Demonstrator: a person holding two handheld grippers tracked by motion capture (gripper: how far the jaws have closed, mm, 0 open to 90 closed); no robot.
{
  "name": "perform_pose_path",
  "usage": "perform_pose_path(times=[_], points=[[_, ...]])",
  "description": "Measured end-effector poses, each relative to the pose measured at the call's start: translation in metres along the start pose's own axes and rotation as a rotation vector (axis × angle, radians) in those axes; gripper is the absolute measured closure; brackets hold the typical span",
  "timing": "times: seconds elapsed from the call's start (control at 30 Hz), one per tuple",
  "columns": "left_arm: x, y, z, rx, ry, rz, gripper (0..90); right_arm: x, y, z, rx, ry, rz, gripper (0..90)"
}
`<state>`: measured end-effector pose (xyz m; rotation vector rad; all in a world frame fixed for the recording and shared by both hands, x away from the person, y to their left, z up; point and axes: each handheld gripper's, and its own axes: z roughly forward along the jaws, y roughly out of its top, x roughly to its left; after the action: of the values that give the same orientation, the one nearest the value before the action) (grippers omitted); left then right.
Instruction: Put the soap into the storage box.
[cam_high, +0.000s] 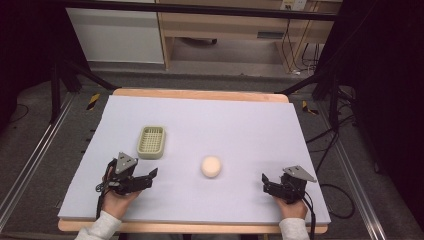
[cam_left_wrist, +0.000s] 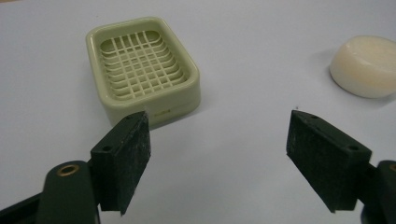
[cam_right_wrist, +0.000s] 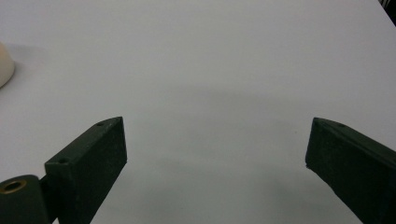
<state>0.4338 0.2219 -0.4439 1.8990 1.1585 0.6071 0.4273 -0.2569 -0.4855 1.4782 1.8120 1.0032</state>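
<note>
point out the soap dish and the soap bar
pale green plastic soap dish (cam_left_wrist: 142, 65), left gripper view, on its slatted grid floor
round cream soap bar (cam_high: 211, 166), high view, on its top face

pale table (cam_high: 240, 125), soap dish (cam_high: 151, 142), soap (cam_high: 211, 166)

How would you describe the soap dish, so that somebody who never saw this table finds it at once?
Look at the pale lilac table top, on its left half. Just beyond the left gripper sits the soap dish, a pale green rectangular tray with rounded corners. Its gridded bottom sets it apart from the smooth, round cream soap bar.
</note>
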Motion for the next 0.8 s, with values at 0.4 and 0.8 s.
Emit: perform_pose_path(times=[0.4, 0.8], points=[[-0.008, 0.012, 0.002, -0.006, -0.017, 0.019, 21.1, 0.0, 0.0, 0.001, 0.004, -0.002, -0.006, 6.2], [-0.023, 0.02, 0.011, -0.006, -0.04, 0.039, 21.1, 0.0, 0.0, 0.001, 0.004, -0.001, -0.005, 6.4]])
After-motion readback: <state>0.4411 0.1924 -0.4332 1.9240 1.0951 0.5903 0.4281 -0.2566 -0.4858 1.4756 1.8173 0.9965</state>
